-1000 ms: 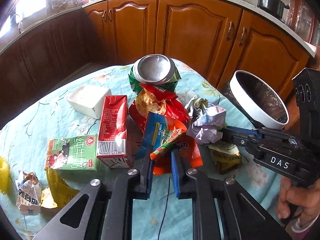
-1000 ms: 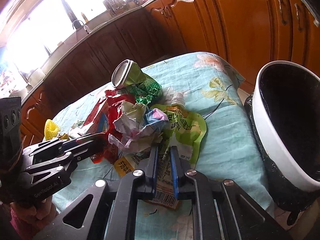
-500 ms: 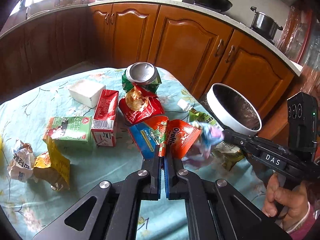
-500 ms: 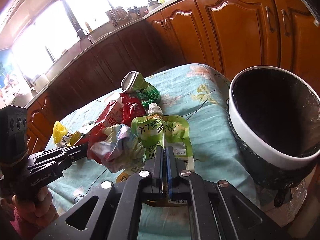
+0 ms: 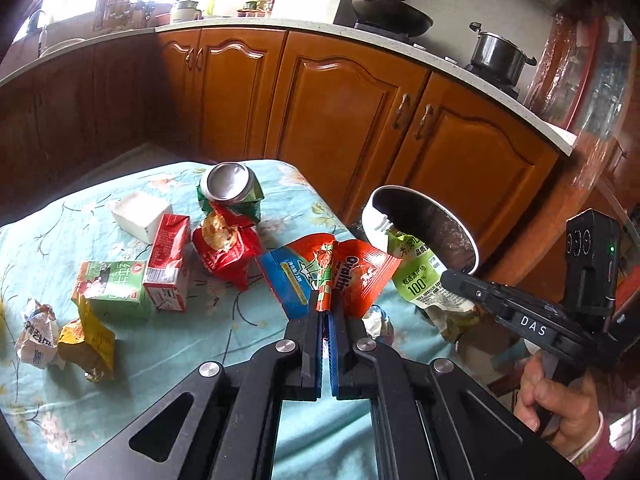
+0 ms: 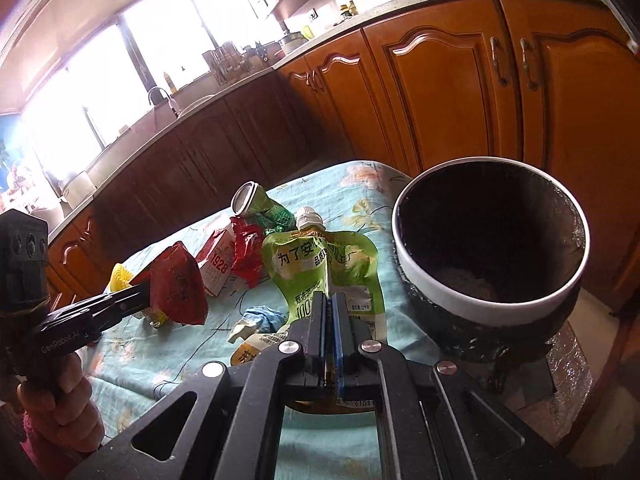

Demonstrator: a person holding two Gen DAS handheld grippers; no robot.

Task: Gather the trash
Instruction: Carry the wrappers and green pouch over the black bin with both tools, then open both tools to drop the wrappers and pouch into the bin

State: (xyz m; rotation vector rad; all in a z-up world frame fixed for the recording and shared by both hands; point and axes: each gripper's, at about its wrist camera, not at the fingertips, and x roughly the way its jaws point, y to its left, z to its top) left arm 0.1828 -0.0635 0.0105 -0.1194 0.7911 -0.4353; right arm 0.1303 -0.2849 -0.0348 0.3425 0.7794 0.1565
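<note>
My left gripper [image 5: 325, 312] is shut on a red and blue Ovaltine wrapper [image 5: 352, 272] and holds it up off the table. The right wrist view shows the same left gripper [image 6: 140, 296] with the red wrapper [image 6: 180, 288] hanging from it. My right gripper [image 6: 329, 300] is shut on a green spout pouch [image 6: 320, 264], lifted next to the white-rimmed black bin [image 6: 480, 304]. Seen from the left wrist, the right gripper [image 5: 452, 280] carries the pouch [image 5: 416, 276] in front of the bin [image 5: 376, 200].
On the teal floral tablecloth [image 5: 200, 344] lie a crushed green can [image 5: 230, 188], a red snack bag [image 5: 224, 248], a red carton [image 5: 168, 256], a green milk carton [image 5: 112, 284], a white box [image 5: 140, 212], a yellow wrapper [image 5: 88, 340] and crumpled paper [image 6: 260, 316]. Wooden cabinets stand behind.
Both grippers closed on their items and rose, lifting the wrapper and the pouch off the table toward the bin. The crumpled paper ball stayed on the cloth.
</note>
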